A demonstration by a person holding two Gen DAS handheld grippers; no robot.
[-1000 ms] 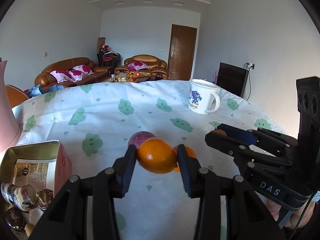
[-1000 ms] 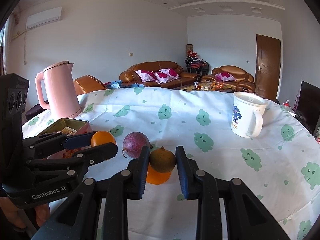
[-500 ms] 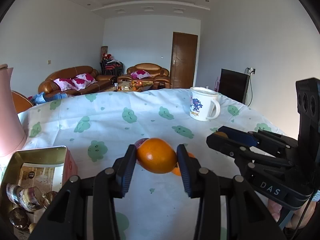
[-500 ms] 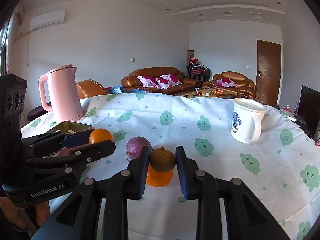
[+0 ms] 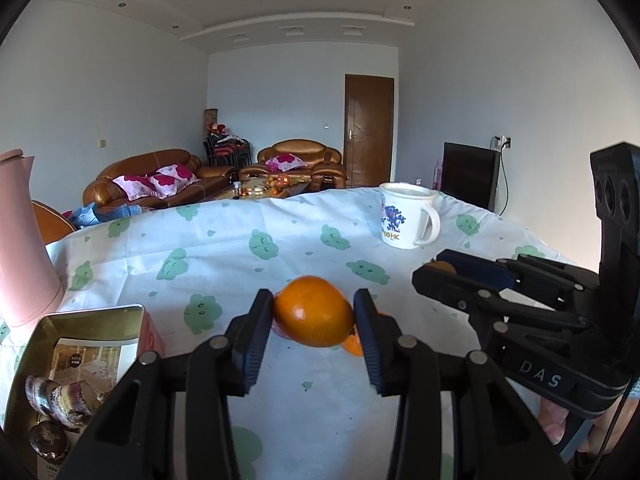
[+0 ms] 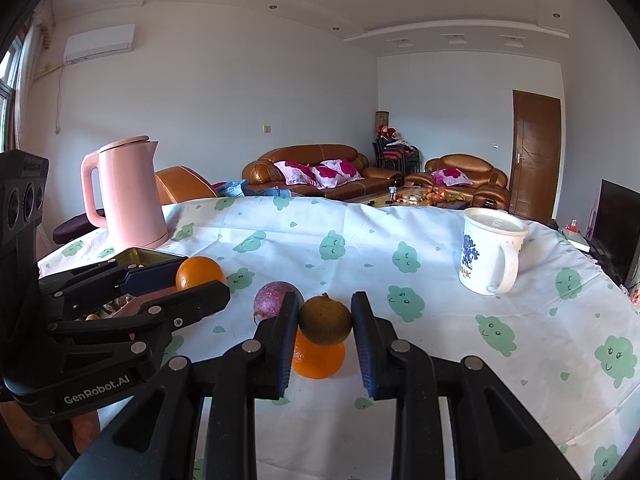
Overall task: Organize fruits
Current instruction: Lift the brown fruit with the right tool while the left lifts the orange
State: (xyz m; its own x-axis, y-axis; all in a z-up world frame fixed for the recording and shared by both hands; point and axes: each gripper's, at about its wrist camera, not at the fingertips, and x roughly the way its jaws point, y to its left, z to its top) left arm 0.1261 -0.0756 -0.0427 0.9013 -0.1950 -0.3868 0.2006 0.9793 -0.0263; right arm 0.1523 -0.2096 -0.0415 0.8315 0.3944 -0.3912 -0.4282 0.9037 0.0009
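while both grippers hold fruit, the pair has risen off the table over the last second.

the left gripper [image 5: 313, 311] is clamped on an orange [image 5: 312, 311], and the right gripper [image 6: 325, 319] pinches a brownish-green fruit [image 6: 325, 319]; the cloth-covered table [image 6: 440, 312] sits lower in both views than a second ago, so both fruits are lifted clear. a second orange [image 6: 318, 360] and a purple fruit [image 6: 274, 300] remain on the cloth below, near each other. the open tin [image 5: 80, 344] at the left already holds dark items and looks the likely drop spot, nearest the left-held orange. a mug [image 6: 490, 256] and pink kettle [image 6: 130, 192] stand well apart.
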